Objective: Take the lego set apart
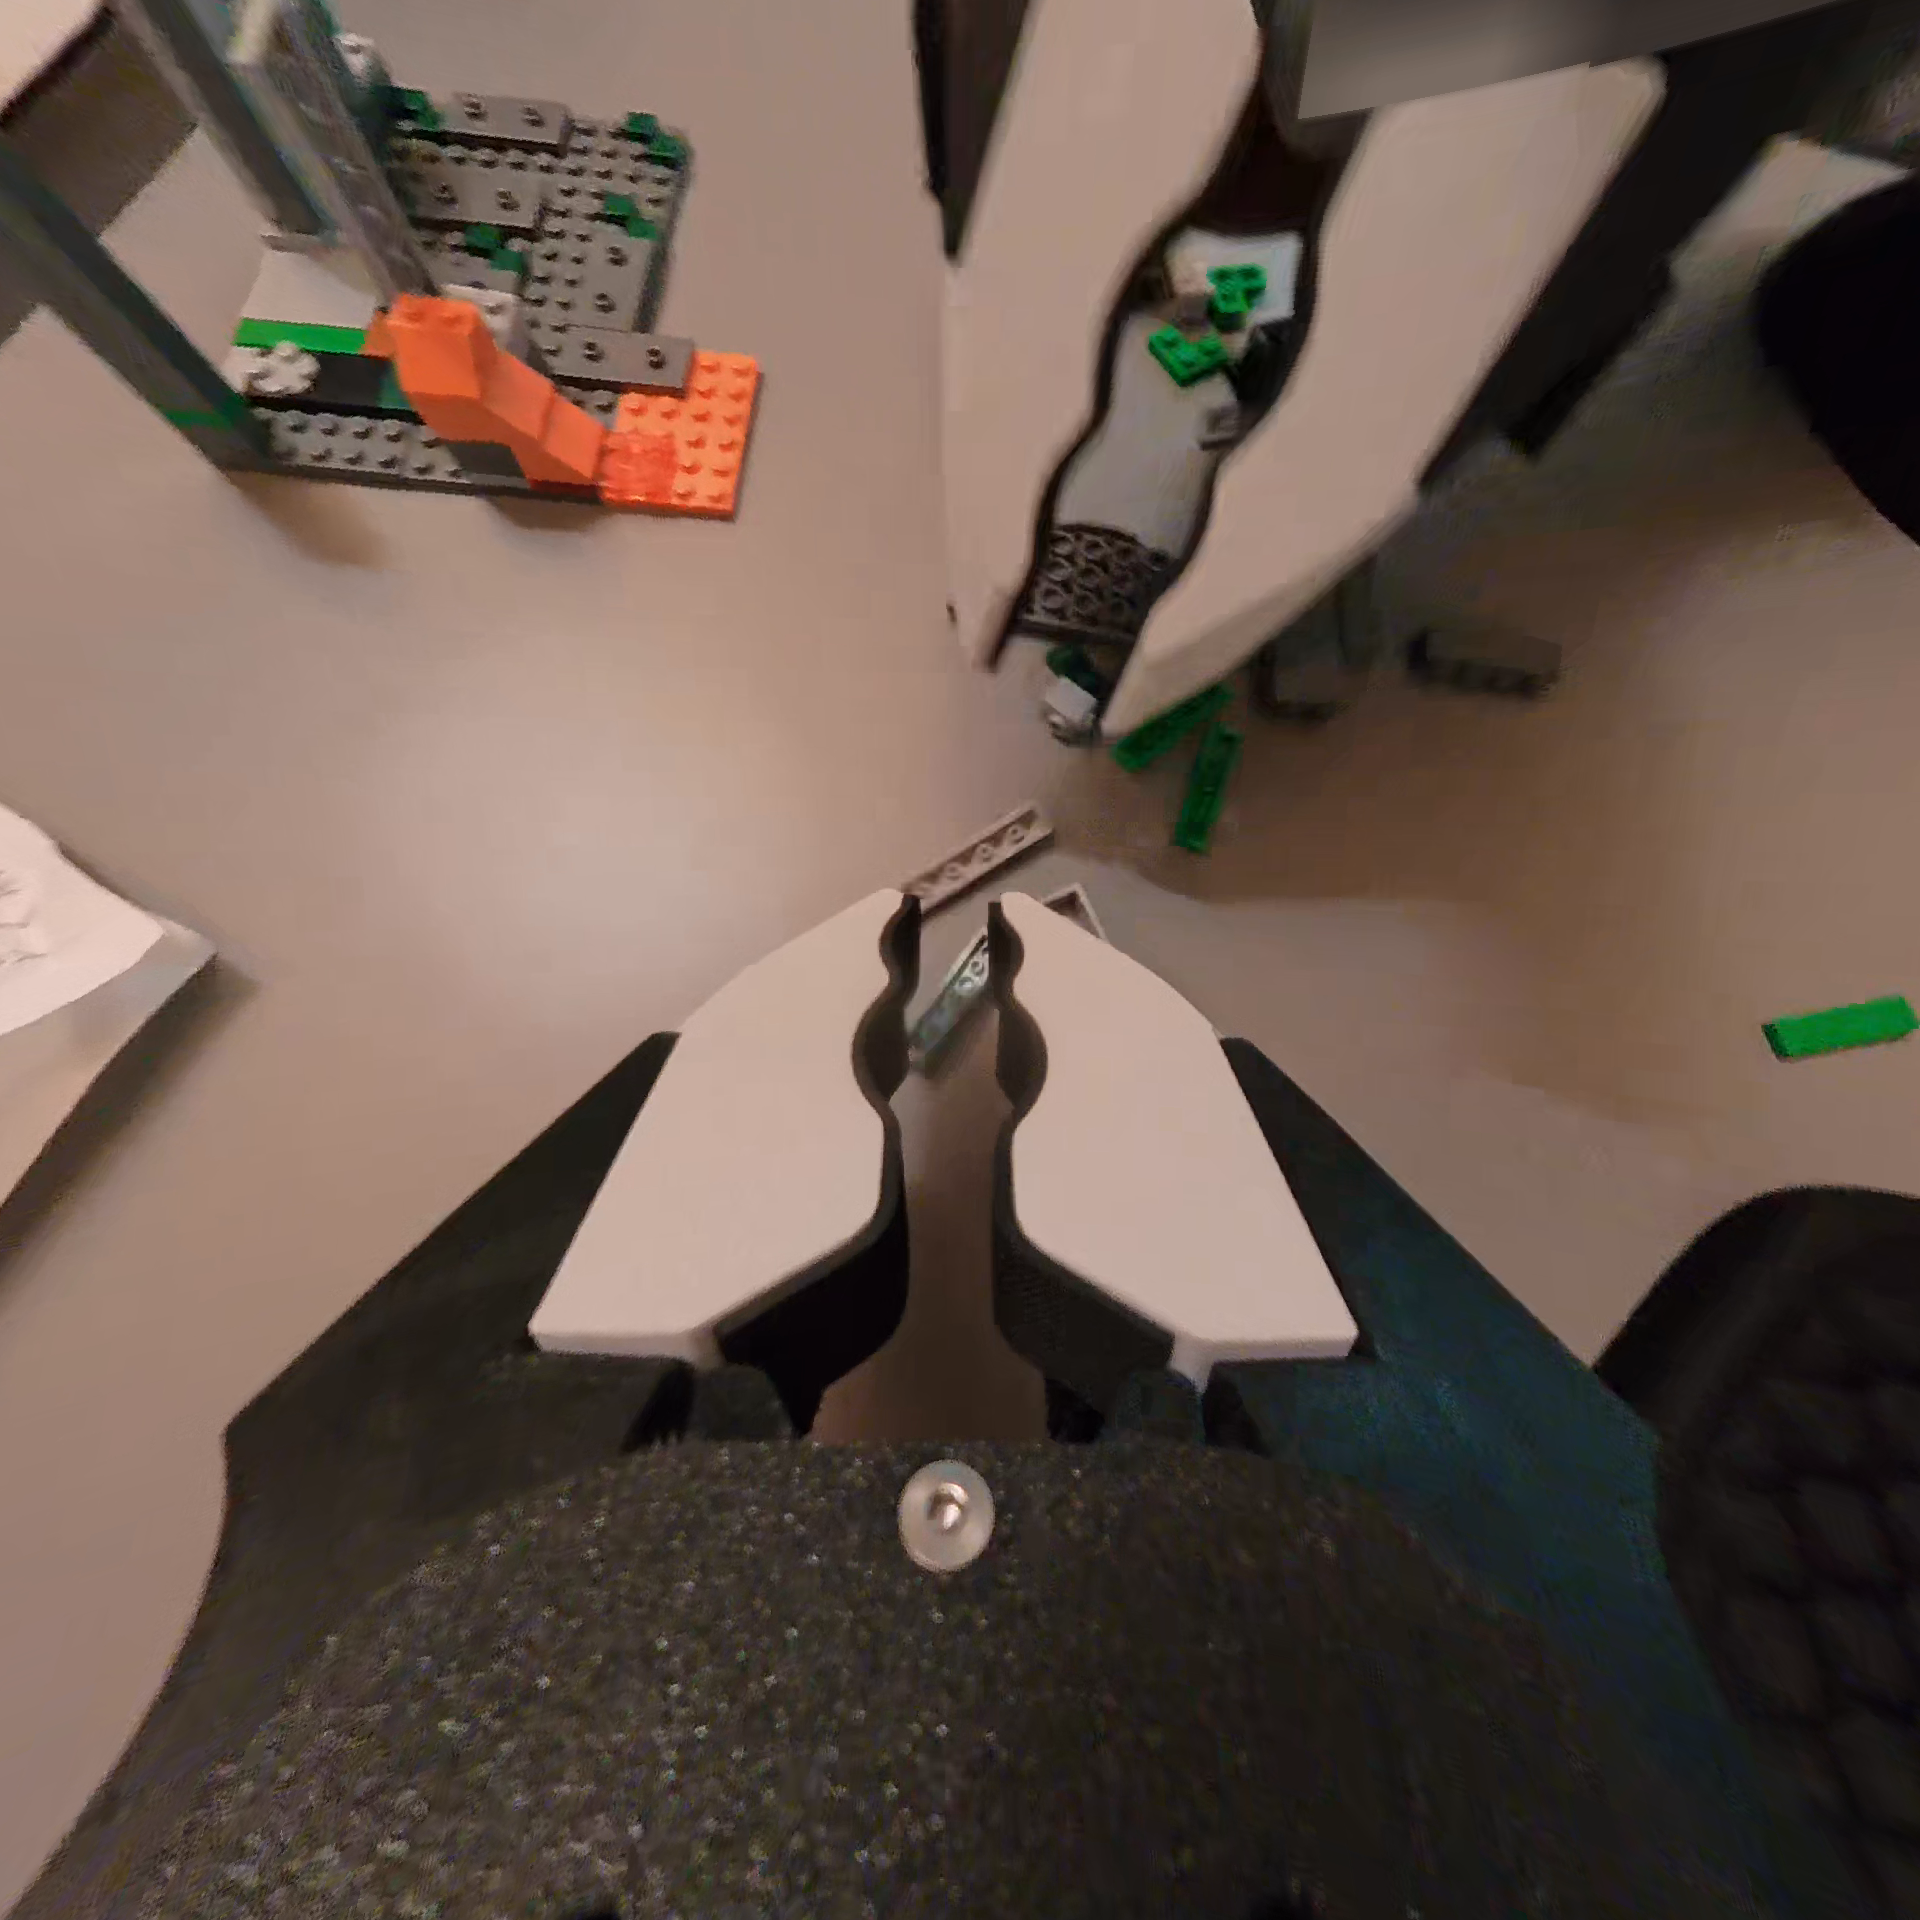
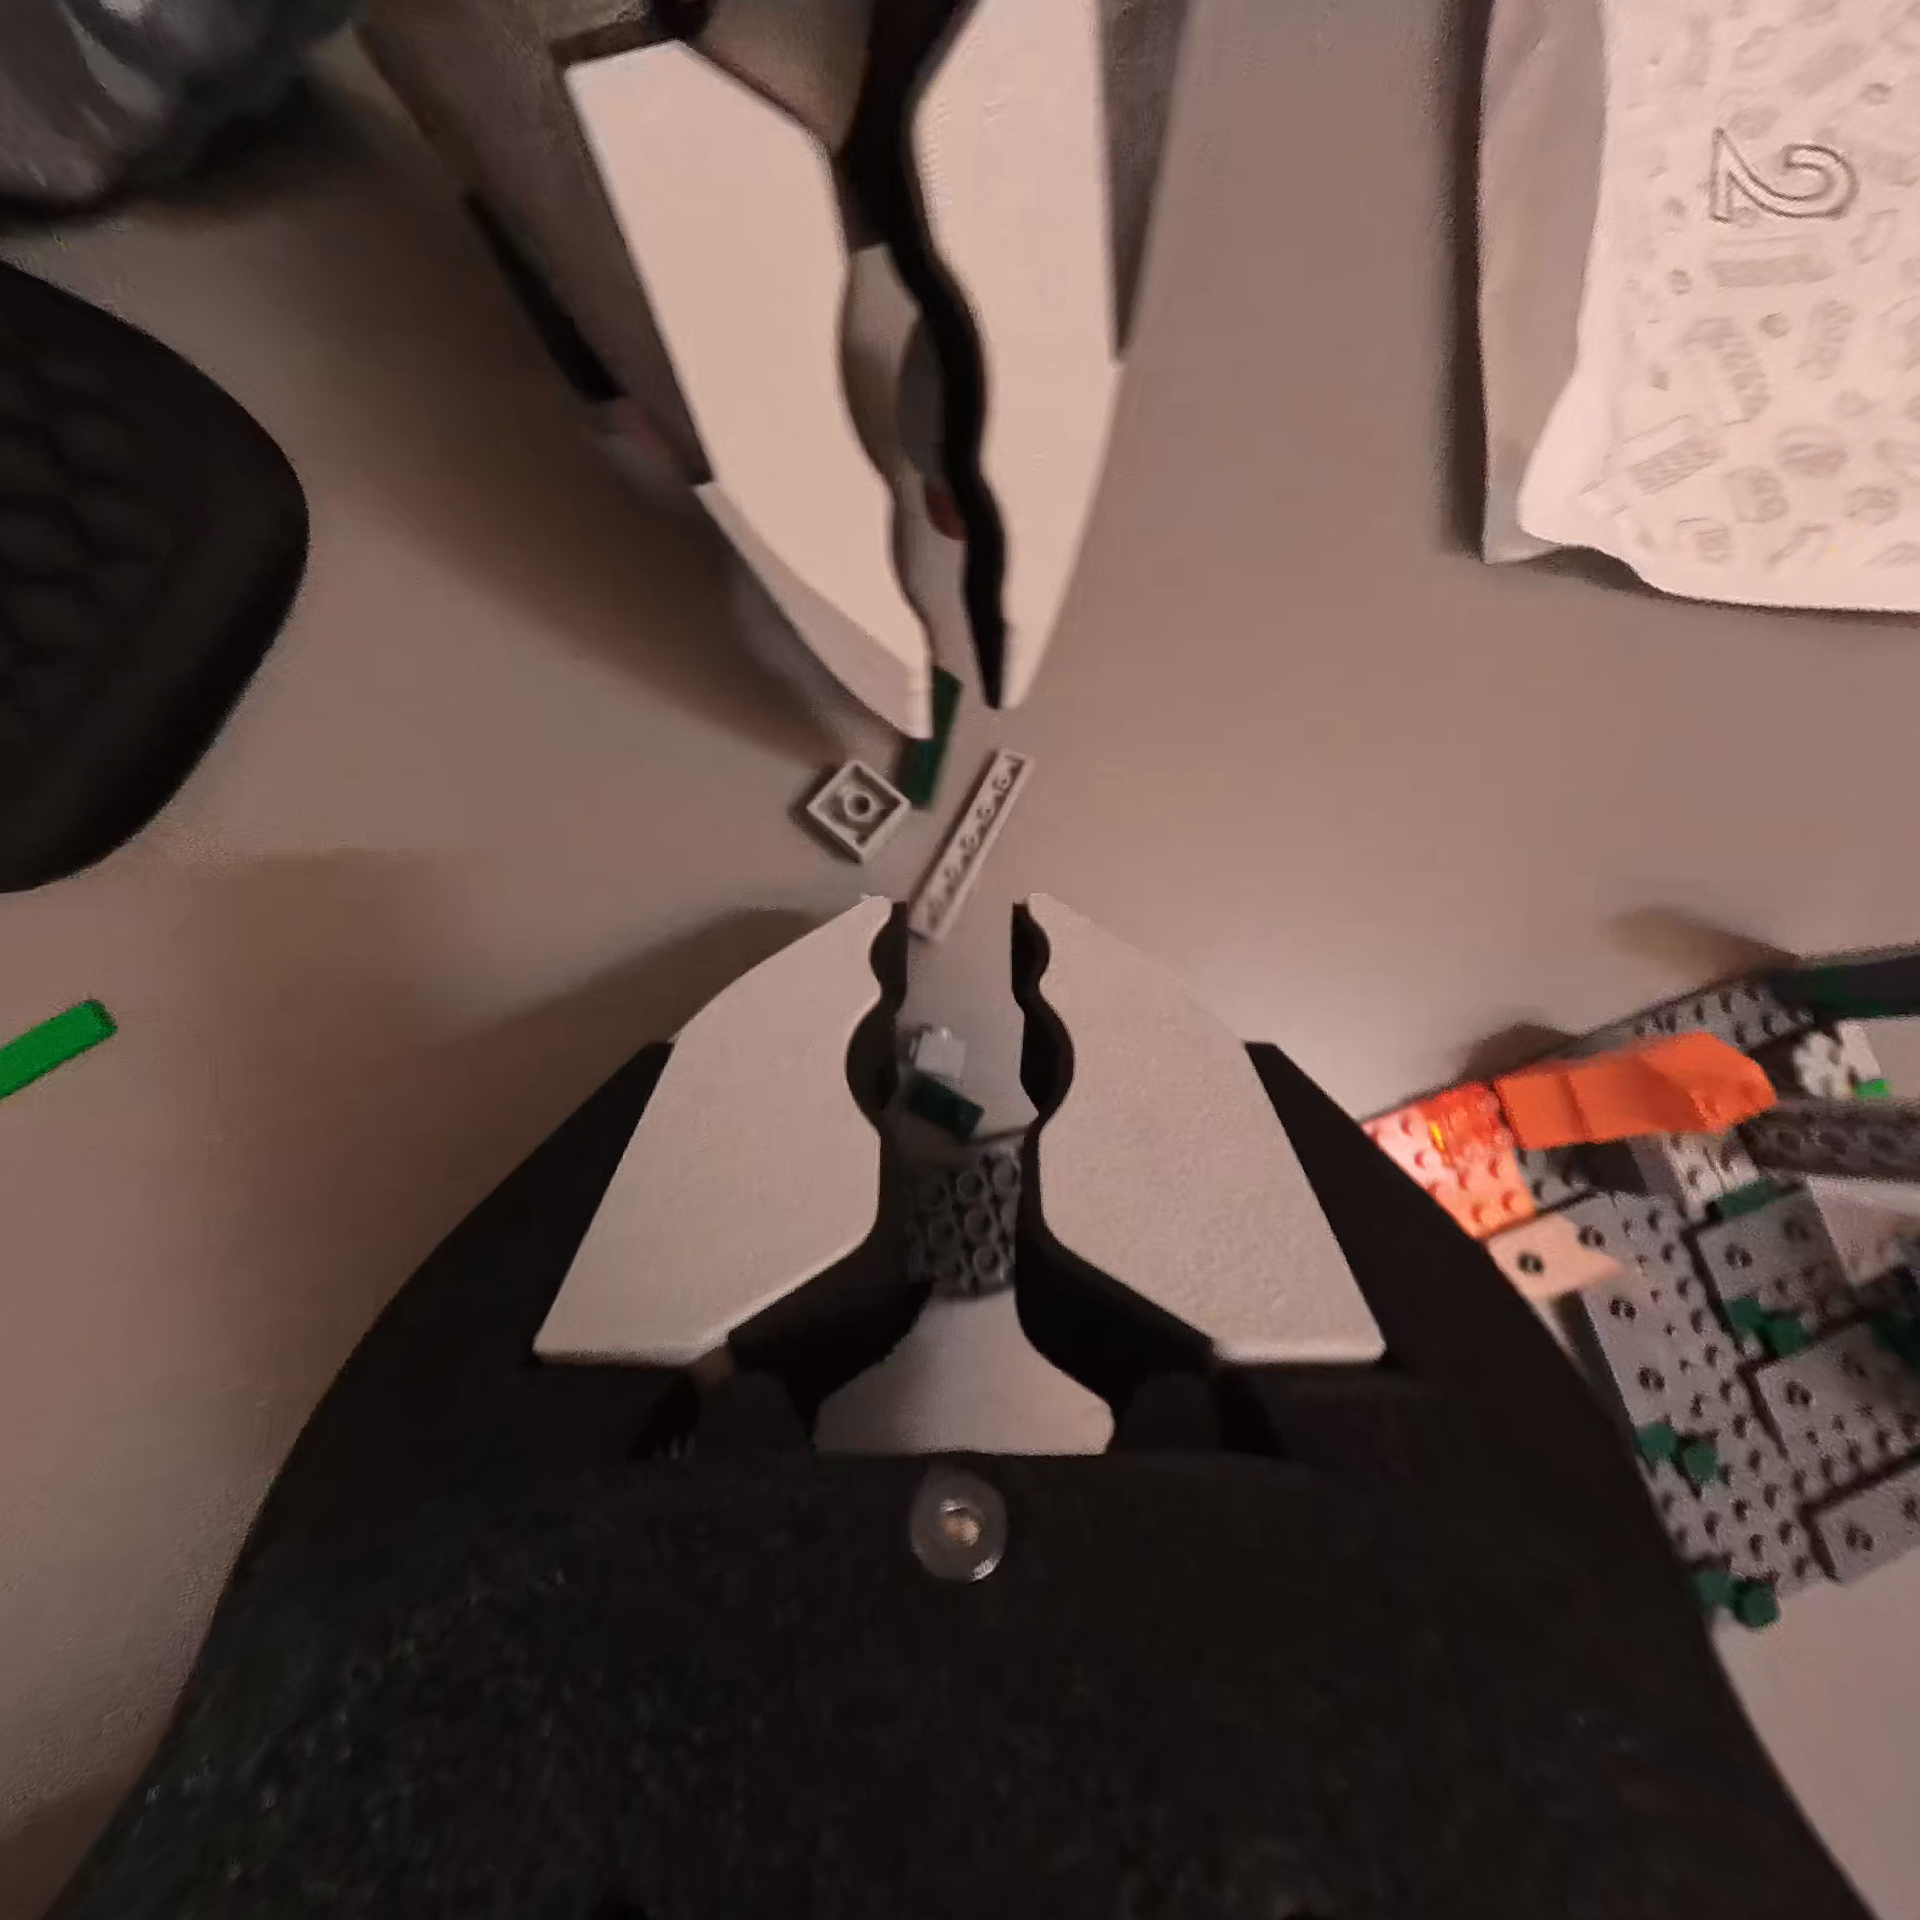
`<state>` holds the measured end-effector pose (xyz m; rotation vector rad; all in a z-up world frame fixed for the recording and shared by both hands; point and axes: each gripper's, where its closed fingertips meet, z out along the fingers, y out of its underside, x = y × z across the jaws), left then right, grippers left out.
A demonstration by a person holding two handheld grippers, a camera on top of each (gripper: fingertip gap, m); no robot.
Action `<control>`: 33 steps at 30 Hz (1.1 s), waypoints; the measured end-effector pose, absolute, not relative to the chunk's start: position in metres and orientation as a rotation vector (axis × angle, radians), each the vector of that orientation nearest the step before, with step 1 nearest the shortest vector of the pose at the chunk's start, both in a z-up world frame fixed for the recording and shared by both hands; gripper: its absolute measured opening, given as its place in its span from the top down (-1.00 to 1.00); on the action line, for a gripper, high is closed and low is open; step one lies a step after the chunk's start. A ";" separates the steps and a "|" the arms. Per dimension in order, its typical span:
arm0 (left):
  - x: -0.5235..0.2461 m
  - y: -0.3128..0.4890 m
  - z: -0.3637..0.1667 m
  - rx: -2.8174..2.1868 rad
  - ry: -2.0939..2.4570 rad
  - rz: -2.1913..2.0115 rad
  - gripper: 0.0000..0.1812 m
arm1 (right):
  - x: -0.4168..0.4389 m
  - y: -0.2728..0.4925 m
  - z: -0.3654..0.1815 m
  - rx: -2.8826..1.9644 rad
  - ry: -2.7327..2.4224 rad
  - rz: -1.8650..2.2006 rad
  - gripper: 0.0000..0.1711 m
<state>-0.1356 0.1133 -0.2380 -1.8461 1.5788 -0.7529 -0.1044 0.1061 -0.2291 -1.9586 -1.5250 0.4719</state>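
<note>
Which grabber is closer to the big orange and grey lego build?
Hard to call. The lego build sits off to one side of both: up and left of the left gripper, down and right of the right gripper, which grips a grey piece.

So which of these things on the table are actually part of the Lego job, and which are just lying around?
Part of the job:
- main Lego build with its orange slope
- grey studded chunk gripped by the right gripper
- small piece at the left gripper tips
- loose grey strip, grey square plate, green plates

Just lying about:
- printed paper bag
- black object at the table edge
</note>
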 end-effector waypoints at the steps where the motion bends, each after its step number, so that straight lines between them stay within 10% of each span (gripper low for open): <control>1: -0.135 0.110 -0.239 -1.833 1.602 -0.759 0.85 | -0.097 0.107 -0.226 -1.966 -1.508 0.480 0.76; 10: -0.133 0.097 -0.258 -1.870 1.743 -0.644 0.47 | -0.036 0.096 -0.243 -2.095 -1.461 0.419 0.56; 23: -0.127 0.106 -0.259 -1.843 1.749 -0.499 0.79 | 0.044 0.130 -0.212 -2.112 -0.731 0.369 0.58; 33: -0.228 0.145 -0.151 -1.914 1.242 -0.223 0.79 | 0.076 0.143 -0.202 -2.040 -0.531 0.347 0.62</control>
